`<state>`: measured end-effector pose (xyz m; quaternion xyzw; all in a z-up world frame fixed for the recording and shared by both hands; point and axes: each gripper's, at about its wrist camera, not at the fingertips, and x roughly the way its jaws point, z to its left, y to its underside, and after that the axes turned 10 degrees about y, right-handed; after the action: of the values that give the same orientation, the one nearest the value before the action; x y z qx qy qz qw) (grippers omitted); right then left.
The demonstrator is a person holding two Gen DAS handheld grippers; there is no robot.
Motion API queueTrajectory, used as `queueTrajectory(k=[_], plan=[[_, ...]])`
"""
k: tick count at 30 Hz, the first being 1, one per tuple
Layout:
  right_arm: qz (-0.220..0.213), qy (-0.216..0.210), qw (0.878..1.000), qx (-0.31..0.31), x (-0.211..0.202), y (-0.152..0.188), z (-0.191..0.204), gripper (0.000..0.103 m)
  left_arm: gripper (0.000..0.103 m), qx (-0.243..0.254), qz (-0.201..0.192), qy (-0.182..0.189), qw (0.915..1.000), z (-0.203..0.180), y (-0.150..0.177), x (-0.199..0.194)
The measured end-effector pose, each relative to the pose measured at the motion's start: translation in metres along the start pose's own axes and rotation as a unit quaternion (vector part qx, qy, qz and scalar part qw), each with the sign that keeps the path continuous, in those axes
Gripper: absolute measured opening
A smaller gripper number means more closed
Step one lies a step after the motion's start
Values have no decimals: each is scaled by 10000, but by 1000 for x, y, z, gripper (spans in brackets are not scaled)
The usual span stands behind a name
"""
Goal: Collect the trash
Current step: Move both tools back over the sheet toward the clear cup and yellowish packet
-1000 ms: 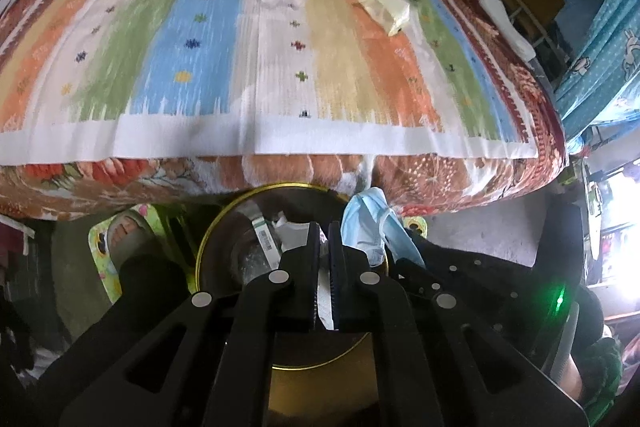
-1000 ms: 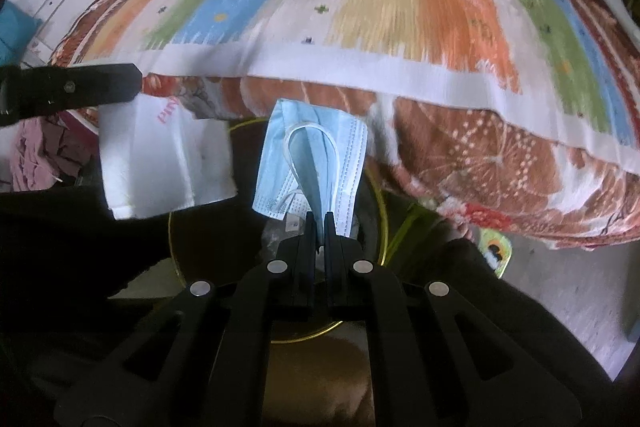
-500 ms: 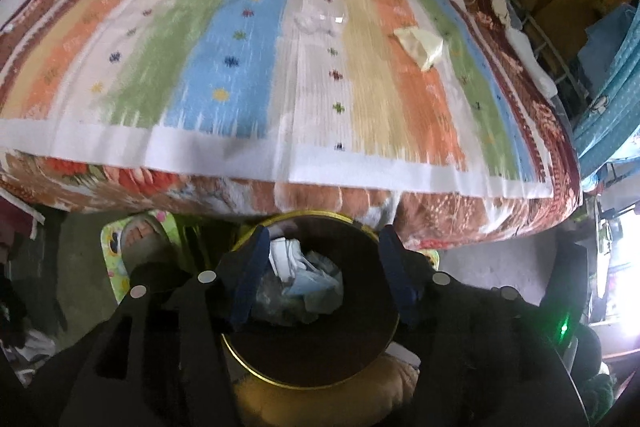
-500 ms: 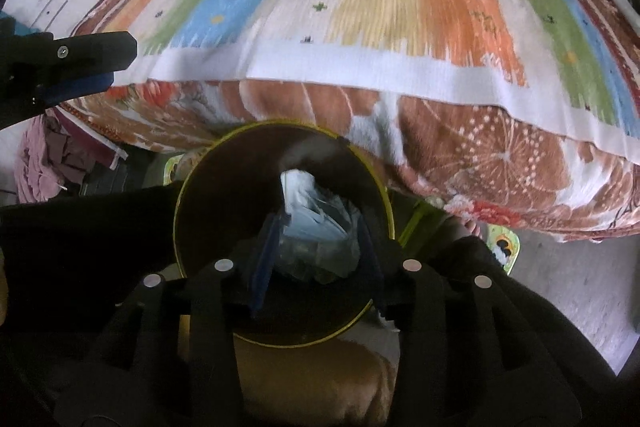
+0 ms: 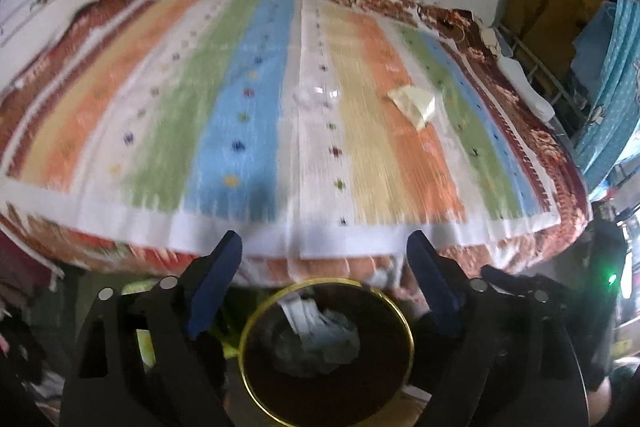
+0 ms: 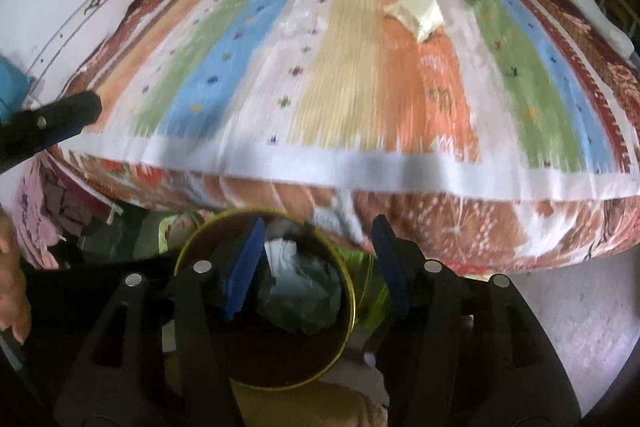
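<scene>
Left wrist view looks down past the left claw (image 5: pixel 324 259), and its jaws are spreading wide apart with nothing caught between them. Right below sits a dark round bin (image 5: pixel 326 353) with a gold rim, on the floor right up against the foot of the bed. Inside it there's a heap of trash (image 5: pixel 316 331): white paper and something pale blue-grey, all crumpled together. It's a bit blurry, so I can't pick the pieces apart.

Same story from the right wrist view. The right claw (image 6: pixel 318 251) is also opening up, less wide than the other one, and nothing is pinched between its blue pads (image 6: pixel 242 267). The bin (image 6: pixel 264 303) is under it and the trash pile (image 6: pixel 298 281) shows between the fingers, lying down in the bin, not touching either pad.

Up on the bed (image 5: pixel 280 115) there's a striped blanket, green, blue, white, yellow and orange. A crumpled pale yellow wrapper (image 5: pixel 414 101) lies on the orange stripe toward the far right, well apart from the bin. Near it, on the white stripe, there's a small clear plastic scrap (image 5: pixel 316 95), hard to make out.

At the left edge of the right wrist view you can see one black finger of the left claw (image 6: pixel 52 121) poking in, plus a bit of the person's hand (image 6: pixel 12 283) lower down.
</scene>
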<state>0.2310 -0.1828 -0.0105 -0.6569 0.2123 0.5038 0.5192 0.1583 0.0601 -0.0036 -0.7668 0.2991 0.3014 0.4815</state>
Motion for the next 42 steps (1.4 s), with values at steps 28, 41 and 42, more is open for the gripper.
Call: queueTrajectory(k=[28, 41, 42], plan=[[-876, 202, 9953, 366, 39, -115, -38, 93, 97, 656, -724, -831, 9917, 15, -91, 61], [-1106, 441, 9928, 130, 94, -154, -61, 94, 97, 779, -535, -925, 9912, 23, -104, 114], [-1089, 396, 9931, 207, 98, -159, -66, 94, 97, 775, -514, -917, 9914, 22, -106, 118]])
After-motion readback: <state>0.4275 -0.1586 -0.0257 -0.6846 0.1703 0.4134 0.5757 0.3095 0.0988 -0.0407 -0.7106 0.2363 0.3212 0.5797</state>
